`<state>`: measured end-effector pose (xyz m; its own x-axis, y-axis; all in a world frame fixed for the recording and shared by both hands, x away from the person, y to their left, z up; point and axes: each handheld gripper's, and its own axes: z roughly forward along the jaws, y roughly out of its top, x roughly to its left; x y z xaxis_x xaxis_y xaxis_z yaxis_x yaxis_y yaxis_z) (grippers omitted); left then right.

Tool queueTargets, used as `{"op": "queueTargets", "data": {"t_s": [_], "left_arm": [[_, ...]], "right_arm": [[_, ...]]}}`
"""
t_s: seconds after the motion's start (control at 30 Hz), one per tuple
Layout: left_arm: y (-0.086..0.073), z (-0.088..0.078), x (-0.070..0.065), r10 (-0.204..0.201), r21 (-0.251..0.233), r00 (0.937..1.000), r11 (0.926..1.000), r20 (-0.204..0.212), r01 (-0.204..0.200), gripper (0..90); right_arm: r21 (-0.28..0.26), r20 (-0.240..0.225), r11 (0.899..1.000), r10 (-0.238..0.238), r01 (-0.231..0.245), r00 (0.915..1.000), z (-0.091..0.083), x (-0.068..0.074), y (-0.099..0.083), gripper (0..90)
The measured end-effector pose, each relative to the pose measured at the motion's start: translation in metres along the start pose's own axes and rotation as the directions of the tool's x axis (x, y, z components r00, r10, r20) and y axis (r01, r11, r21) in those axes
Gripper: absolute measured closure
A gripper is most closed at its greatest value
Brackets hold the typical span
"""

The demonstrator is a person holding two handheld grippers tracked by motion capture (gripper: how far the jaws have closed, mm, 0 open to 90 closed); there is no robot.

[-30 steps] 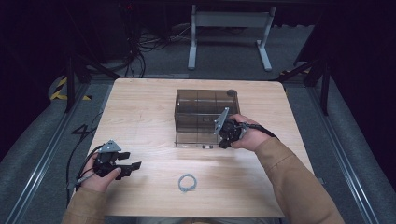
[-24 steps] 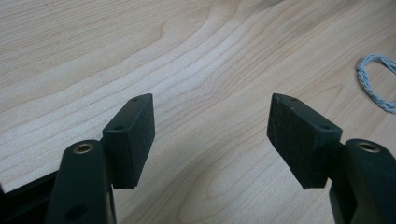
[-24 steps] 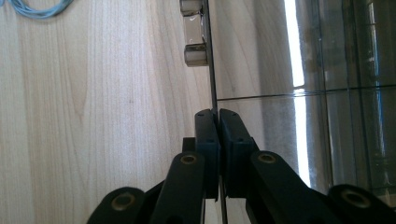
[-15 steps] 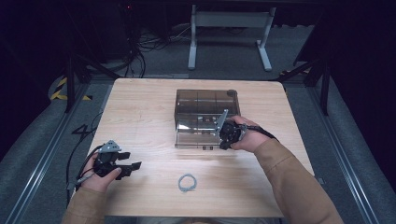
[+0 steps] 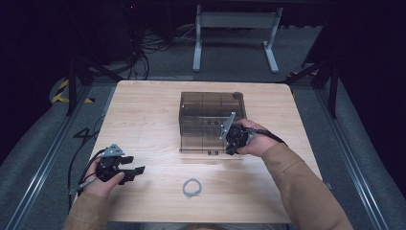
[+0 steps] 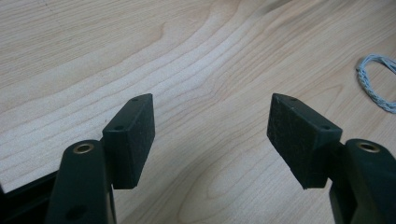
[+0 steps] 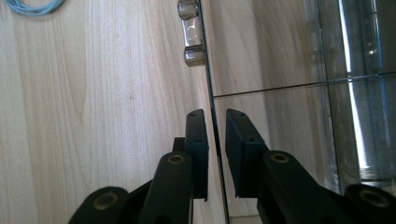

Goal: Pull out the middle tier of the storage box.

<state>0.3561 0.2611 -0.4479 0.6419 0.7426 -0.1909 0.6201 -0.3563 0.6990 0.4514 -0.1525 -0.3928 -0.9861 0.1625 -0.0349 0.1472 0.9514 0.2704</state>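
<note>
The right gripper [image 5: 230, 140] is at the front right corner of the smoky transparent box [image 5: 210, 103], held in the person's right hand [image 5: 253, 141]. In the right gripper view its two black jaws stand one on each side of the box's thin front panel [image 7: 215, 140], drawn in close with only a narrow slit between them — whether the pads actually press the panel cannot be told. Further along that same panel edge sits a small clear latch or hinge piece [image 7: 191, 32].

The left gripper [image 5: 125, 171] lies low over the wooden table [image 5: 143, 110] near its front left corner, held in the left hand [image 5: 103, 179], with a dark cable trailing off toward the table's left edge. Its jaws are spread wide apart in the left gripper view, with nothing but bare wood grain between them.

A small loop of pale blue-grey cord [image 5: 192, 187] lies flat on the table near the middle of the front edge — between the two grippers, well apart from the box and touching neither gripper. The same loop shows at the right edge of the left gripper view [image 6: 376, 81] and at the top left corner of the right gripper view [image 7: 35, 5].

The box stands around the middle of the table, slightly toward the far edge, with dividing walls visible inside it.
</note>
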Motion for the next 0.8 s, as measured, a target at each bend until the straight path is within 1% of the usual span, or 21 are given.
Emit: {"op": "queueTargets", "data": {"t_s": [0.1, 0.33, 0.4, 0.43, 0.57, 0.6, 0.67, 0.73, 0.77, 0.8], "left_arm": [[0.0, 0.0, 0.0, 0.0, 0.0, 1.0, 1.0, 0.001, 0.0, 33.3], [0.0, 0.0, 0.0, 0.002, 0.006, 1.0, 1.0, 0.005, -0.002, 33.3], [0.0, 0.0, 0.0, 0.001, 0.001, 1.0, 1.0, 0.004, -0.001, 33.3], [0.001, 0.0, 0.0, 0.001, 0.003, 1.0, 1.0, 0.002, -0.001, 33.3], [0.001, 0.001, 0.0, 0.002, -0.001, 1.0, 1.0, 0.004, -0.002, 33.4], [0.001, 0.001, 0.0, 0.002, -0.002, 1.0, 1.0, 0.004, -0.002, 33.4], [0.002, 0.001, 0.0, 0.004, 0.0, 1.0, 1.0, 0.002, -0.004, 33.3], [0.002, 0.002, 0.0, 0.004, -0.001, 1.0, 1.0, 0.006, -0.004, 33.3], [0.002, 0.002, 0.0, 0.003, 0.001, 1.0, 1.0, 0.008, -0.003, 33.4], [0.003, 0.002, 0.0, 0.006, -0.002, 1.0, 1.0, 0.005, -0.006, 33.3]], "right_arm": [[-0.011, 0.01, 1.0, -0.003, 0.003, 0.9999, -0.001, 0.0, -0.001, 78.0], [-0.03, 0.016, 0.999, 0.013, -0.012, 0.9998, -0.006, 0.002, -0.002, 76.2], [-0.044, 0.023, 0.999, 0.003, -0.002, 0.9997, -0.008, 0.002, -0.002, 76.2], [-0.051, 0.023, 0.999, 0.008, -0.007, 0.9997, -0.01, 0.003, -0.001, 76.2], [-0.067, 0.038, 0.998, -0.004, 0.007, 0.9993, -0.013, 0.004, -0.001, 76.0], [-0.066, 0.036, 0.998, 0.005, -0.002, 0.9993, -0.015, 0.005, -0.001, 75.7], [-0.078, 0.045, 0.997, 0.008, -0.005, 0.9989, -0.017, 0.006, -0.001, 74.9], [-0.085, 0.044, 0.996, 0.029, -0.026, 0.9986, -0.02, 0.008, -0.001, 73.1], [-0.1, 0.051, 0.995, 0.023, -0.017, 0.9984, -0.021, 0.009, -0.001, 72.0], [-0.108, 0.055, 0.994, 0.029, -0.023, 0.9981, -0.022, 0.01, -0.001, 70.3]]}}
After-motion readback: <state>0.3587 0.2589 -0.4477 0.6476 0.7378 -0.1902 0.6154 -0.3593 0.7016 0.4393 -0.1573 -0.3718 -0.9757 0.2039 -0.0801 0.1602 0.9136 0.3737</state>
